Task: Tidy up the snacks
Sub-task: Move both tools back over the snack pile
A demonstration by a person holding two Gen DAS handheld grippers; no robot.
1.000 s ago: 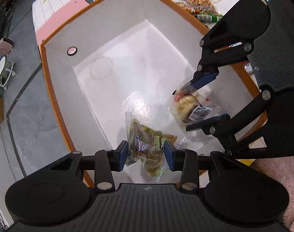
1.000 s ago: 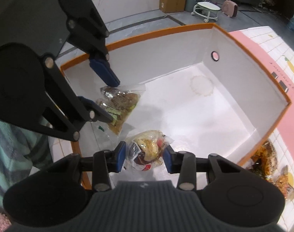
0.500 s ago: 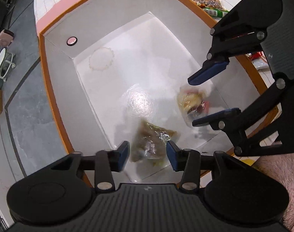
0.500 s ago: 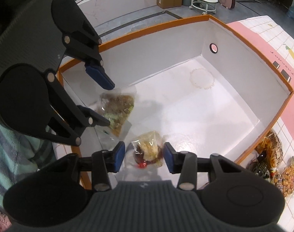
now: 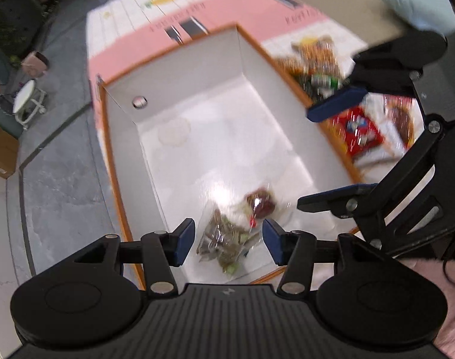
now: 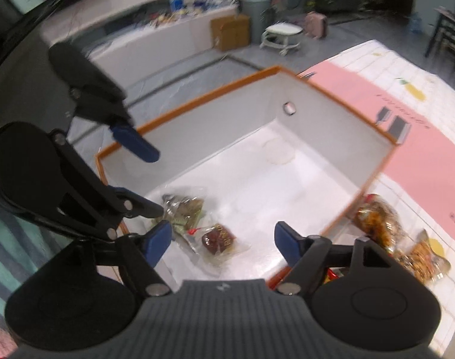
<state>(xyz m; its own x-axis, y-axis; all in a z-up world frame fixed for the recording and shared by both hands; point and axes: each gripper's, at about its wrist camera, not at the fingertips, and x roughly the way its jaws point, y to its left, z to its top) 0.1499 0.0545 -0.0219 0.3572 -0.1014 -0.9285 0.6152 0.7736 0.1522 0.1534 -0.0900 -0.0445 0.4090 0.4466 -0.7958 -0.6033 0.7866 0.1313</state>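
A white box with an orange rim (image 5: 113, 161) (image 6: 374, 131) sits on the table. Two clear snack bags lie on its floor at the near end: a greenish-brown one (image 5: 224, 239) (image 6: 184, 206) and one with a dark red piece (image 5: 261, 205) (image 6: 218, 239). My left gripper (image 5: 228, 240) is open and empty, high above the bags. My right gripper (image 6: 223, 242) is open wide and empty, also above the box; it also shows at the right of the left wrist view (image 5: 335, 152). The left gripper also shows at the left of the right wrist view (image 6: 140, 176).
Several snack packets lie on the tablecloth beside the box: orange-brown bags (image 5: 314, 53) (image 6: 377, 218) and a red packet (image 5: 359, 131). The cloth has a pink band (image 6: 412, 137). A stool (image 6: 282, 34) and a cardboard carton (image 6: 230, 31) stand on the floor beyond.
Both grippers opened and let their snack bags drop onto the box floor, then rose and pulled back. The right gripper's jaws stand much wider than before.
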